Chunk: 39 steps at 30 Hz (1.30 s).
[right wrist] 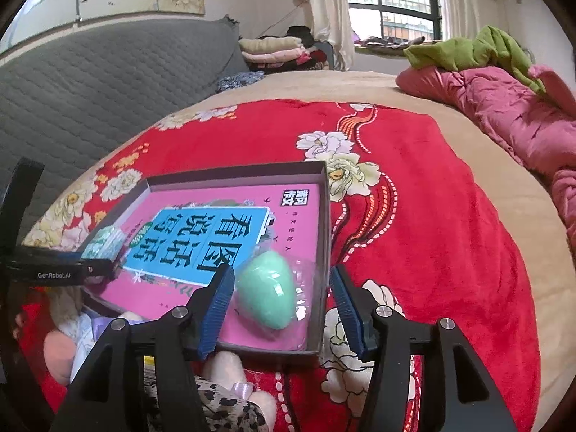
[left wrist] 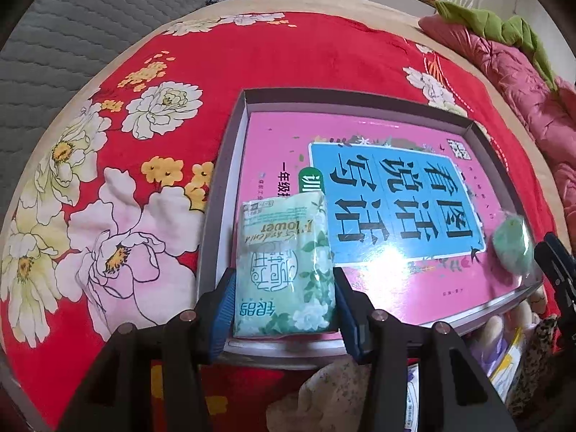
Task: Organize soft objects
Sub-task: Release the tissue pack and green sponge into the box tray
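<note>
A shallow cardboard box (left wrist: 468,122) lies on a red floral blanket (left wrist: 306,50) spread over the bed, a pink-covered book (right wrist: 201,295) filling its floor. Left gripper (left wrist: 284,306): fingers apart, a pale green tissue packet (left wrist: 284,266) lying flat between them in the box's near left corner; the pads stand at the packet's two long sides, and whether they touch it cannot be told. The box's near wall passes just beneath these fingertips; its left wall runs just outside the left finger. Right gripper (right wrist: 280,309): fingers apart, a green egg-shaped sponge (right wrist: 270,288) in clear wrapping resting between them on the book, with a gap to each pad. The box's right wall stands between the sponge and the right finger, which is outside the box above the blanket. Beyond both grippers the book and the blanket past the far wall lie open. Below the fingers, a plush toy (right wrist: 230,367) and leopard-print fabric (right wrist: 223,406) are cut off by the gripper bodies and hard to identify. A pink quilt (right wrist: 504,108) lies along the bed's far right edge.
</note>
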Tool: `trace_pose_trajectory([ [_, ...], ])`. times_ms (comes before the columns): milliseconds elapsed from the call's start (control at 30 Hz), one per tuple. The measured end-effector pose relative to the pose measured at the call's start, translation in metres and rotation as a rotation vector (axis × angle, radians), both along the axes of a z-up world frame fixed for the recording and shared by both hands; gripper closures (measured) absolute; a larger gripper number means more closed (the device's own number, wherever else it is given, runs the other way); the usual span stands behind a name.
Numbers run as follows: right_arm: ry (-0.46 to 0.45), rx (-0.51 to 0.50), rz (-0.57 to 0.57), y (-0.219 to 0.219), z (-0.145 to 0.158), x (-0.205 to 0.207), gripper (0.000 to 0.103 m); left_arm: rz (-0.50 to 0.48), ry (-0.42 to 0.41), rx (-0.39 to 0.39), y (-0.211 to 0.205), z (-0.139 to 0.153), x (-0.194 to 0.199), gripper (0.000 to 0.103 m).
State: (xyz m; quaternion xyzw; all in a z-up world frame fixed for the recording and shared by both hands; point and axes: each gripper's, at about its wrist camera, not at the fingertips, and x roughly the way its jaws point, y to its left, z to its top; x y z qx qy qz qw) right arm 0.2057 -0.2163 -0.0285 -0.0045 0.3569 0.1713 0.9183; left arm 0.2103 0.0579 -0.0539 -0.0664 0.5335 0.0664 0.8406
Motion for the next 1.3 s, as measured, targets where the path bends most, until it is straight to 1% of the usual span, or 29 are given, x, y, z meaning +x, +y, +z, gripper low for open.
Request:
trace_pose_trajectory([
  [167,-0.009,0.016,-0.005,-0.002,0.003,-0.002,0.044,0.004,-0.009,-0.011,0.003,0.004,-0.004,0.052],
  [233,-0.017,0.014,-0.007,-0.003,0.004,-0.004,0.044,0.008,-0.012,-0.008,0.003,0.006,-0.005,0.047],
  [400,-0.029,0.018,-0.011,-0.008,0.008,-0.007,0.043,0.014,-0.027,-0.015,0.005,0.01,-0.006,0.045],
  [533,-0.039,0.022,-0.023,-0.011,0.01,-0.008,0.043,0.019,-0.042,-0.009,0.005,0.015,-0.009,0.041],
  [733,-0.055,0.045,-0.049,-0.018,0.014,-0.009,0.042,0.033,-0.106,-0.027,0.009,0.03,-0.017,0.041],
  [933,-0.064,0.069,-0.054,-0.02,0.017,-0.01,0.041,0.072,-0.162,-0.057,0.02,0.042,-0.029,0.04],
  [1067,-0.085,0.059,-0.047,-0.018,0.021,-0.013,0.037,0.078,-0.185,-0.061,0.022,0.049,-0.035,0.04],
  [1300,-0.131,0.042,-0.039,-0.018,0.028,-0.022,0.036,0.074,-0.23,-0.051,0.017,0.062,-0.054,0.04],
])
